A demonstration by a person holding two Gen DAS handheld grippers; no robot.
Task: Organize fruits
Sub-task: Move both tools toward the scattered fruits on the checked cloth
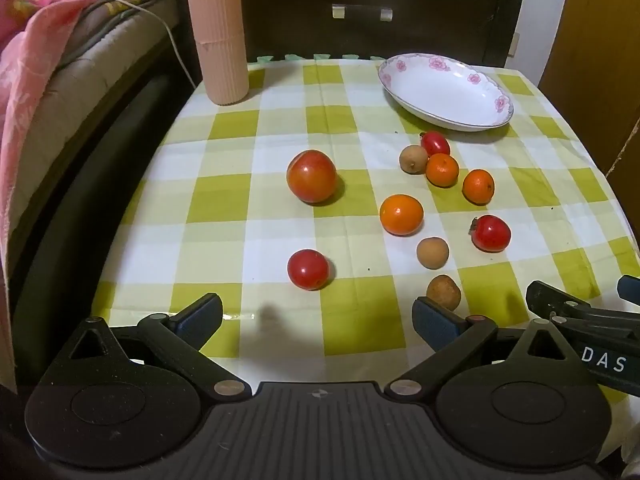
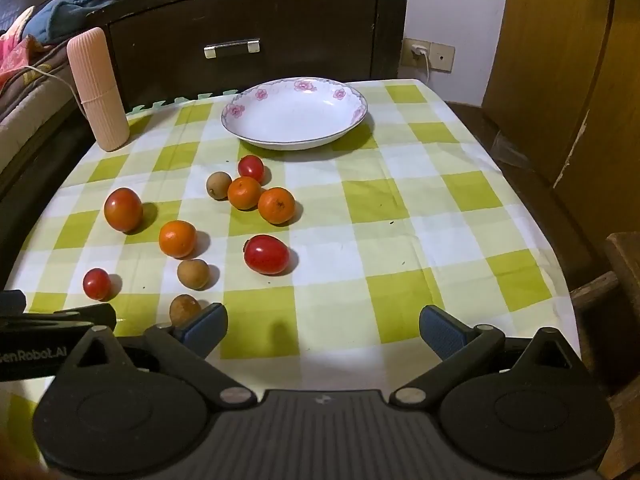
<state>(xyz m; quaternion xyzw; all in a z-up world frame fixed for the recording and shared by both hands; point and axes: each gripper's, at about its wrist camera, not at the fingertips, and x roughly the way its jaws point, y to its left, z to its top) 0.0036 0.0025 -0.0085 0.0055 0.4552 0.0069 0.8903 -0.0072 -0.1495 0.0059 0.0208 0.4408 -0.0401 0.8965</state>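
Observation:
Several small fruits lie scattered on the checked cloth: a big tomato (image 1: 311,176) (image 2: 123,209), a round orange (image 1: 401,214) (image 2: 177,238), two more oranges (image 1: 442,169) (image 1: 478,186), cherry tomatoes (image 1: 307,269) (image 1: 491,233) (image 2: 267,254) and brown longans (image 1: 432,252) (image 1: 443,292) (image 2: 185,309). A white flowered plate (image 1: 404,84) (image 2: 256,136) stands empty at the back. My left gripper (image 1: 318,318) hovers open near the front edge, the closest longan just beyond its right finger. My right gripper (image 2: 323,328) is open too, with that longan beside its left finger.
A tall pink ribbed container (image 1: 218,32) (image 2: 98,90) stands at the back left corner. Dark wooden furniture (image 2: 248,20) rises behind the table, bedding (image 1: 36,60) lies to the left, and a wooden cabinet (image 2: 560,60) stands to the right.

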